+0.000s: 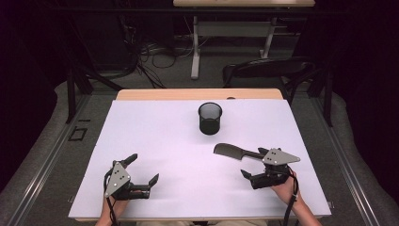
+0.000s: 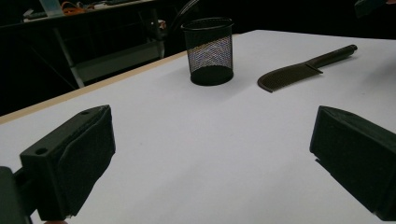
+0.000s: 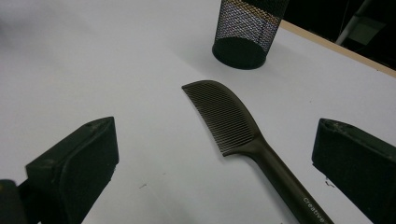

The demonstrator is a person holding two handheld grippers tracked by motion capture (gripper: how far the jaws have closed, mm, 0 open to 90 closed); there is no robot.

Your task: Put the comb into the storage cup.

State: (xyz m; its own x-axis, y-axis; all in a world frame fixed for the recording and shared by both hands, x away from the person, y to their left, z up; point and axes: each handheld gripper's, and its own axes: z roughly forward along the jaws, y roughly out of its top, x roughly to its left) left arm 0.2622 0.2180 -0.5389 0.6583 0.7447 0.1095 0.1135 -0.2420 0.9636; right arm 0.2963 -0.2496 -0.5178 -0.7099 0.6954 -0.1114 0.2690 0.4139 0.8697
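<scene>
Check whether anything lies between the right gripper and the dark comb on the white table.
Nothing visible does. The right gripper is open with the dark plastic comb lying flat just ahead, its handle running between the jaws. The black mesh cup stands beyond the comb, apart from it.

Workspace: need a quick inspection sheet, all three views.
Surface: white table top, flat, bare apart from the two items.
Job's things: dark comb lying flat, apart from the jaws; black mesh cup upright beyond it.
Clutter: nothing seen.
Grippers: left gripper open, holding nothing; right gripper open, by the comb's handle.
Cables: one trails from each gripper; loose cables on the floor.
Surroundings: dark room, second desk, chair.
</scene>
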